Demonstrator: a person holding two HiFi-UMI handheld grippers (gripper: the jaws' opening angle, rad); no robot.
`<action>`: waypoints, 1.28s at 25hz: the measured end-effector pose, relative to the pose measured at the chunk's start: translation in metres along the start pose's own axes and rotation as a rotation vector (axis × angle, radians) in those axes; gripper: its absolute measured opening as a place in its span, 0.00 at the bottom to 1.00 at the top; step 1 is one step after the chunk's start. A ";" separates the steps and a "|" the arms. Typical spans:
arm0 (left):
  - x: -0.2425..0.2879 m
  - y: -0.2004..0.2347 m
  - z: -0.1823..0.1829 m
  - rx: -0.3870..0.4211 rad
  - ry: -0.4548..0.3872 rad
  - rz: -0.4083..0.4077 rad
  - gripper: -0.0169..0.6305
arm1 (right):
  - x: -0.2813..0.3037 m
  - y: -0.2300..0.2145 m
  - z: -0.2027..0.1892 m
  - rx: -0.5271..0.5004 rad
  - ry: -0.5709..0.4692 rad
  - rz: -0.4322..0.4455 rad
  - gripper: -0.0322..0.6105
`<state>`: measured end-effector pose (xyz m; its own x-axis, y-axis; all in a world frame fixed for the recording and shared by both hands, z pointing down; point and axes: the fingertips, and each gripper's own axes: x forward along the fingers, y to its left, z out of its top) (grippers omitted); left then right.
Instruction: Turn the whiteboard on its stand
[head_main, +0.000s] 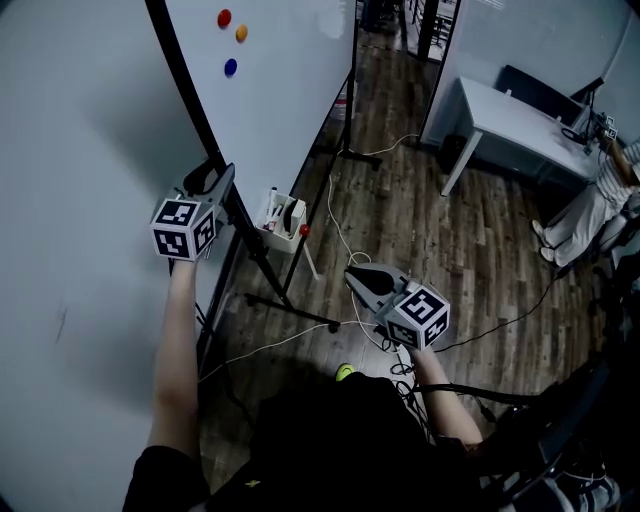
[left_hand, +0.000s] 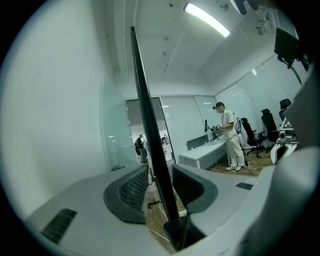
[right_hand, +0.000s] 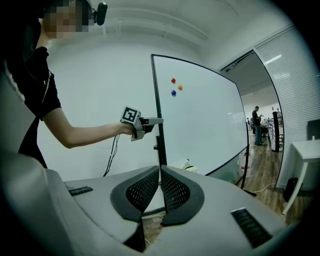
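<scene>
**Mia:** What is on the far left?

**Ben:** A plain, pale wall (head_main: 70, 200). Right next to it is the whiteboard (head_main: 290, 100). It stands up straight on its stand (head_main: 290, 311), on the wood floor (head_main: 420, 210).

**Mia:** Is anything at the board?

**Ben:** Yes, the left gripper (head_main: 222, 178). A bare arm holds it up at the board's left side. The board's black frame (left_hand: 154, 135) runs up between its jaws.

**Mia:** Do the jaws squeeze the frame?

**Ben:** No. They are wide apart. The frame is close to one pad, and there is a clear gap next to the other pad.

**Mia:** What is on the board?

**Ben:** Three round magnets near the top. There is a red magnet (head_main: 224, 18), an orange magnet (head_main: 241, 33) and a blue magnet (head_main: 230, 67) below them. Down by the bottom edge is a small white box (head_main: 281, 213). A little red ball (head_main: 304, 230) is just beside it.

**Mia:** And more to the right?

**Ben:** The right gripper (head_main: 356, 275). It is lower down, out over the floor and well apart from the board. Its jaws are pressed together at the tips with nothing between them.

**Mia:** What is on the floor there?

**Ben:** Cables (head_main: 510, 318), some white and some black. They wind across the wood.

**Mia:** And on the far right?

**Ben:** A white desk (head_main: 520, 125) stands by the back wall. A person (head_main: 580, 215) in a striped shirt is at the edge of the head view, near the desk.
</scene>
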<state>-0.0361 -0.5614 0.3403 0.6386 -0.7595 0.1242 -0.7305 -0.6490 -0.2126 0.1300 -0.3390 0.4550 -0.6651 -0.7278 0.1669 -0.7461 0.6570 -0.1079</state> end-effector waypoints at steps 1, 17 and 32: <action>-0.006 -0.001 0.001 -0.003 -0.004 0.001 0.29 | 0.003 0.004 0.001 -0.004 0.001 0.009 0.09; -0.074 -0.035 0.000 -0.042 -0.064 -0.076 0.18 | 0.041 0.053 0.019 -0.045 -0.008 0.074 0.09; -0.155 -0.070 -0.030 -0.110 -0.062 -0.237 0.06 | 0.064 0.116 0.022 -0.082 -0.006 0.068 0.09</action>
<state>-0.0913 -0.4003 0.3652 0.8058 -0.5841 0.0973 -0.5789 -0.8117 -0.0778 0.0005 -0.3136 0.4319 -0.7144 -0.6821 0.1563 -0.6944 0.7186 -0.0379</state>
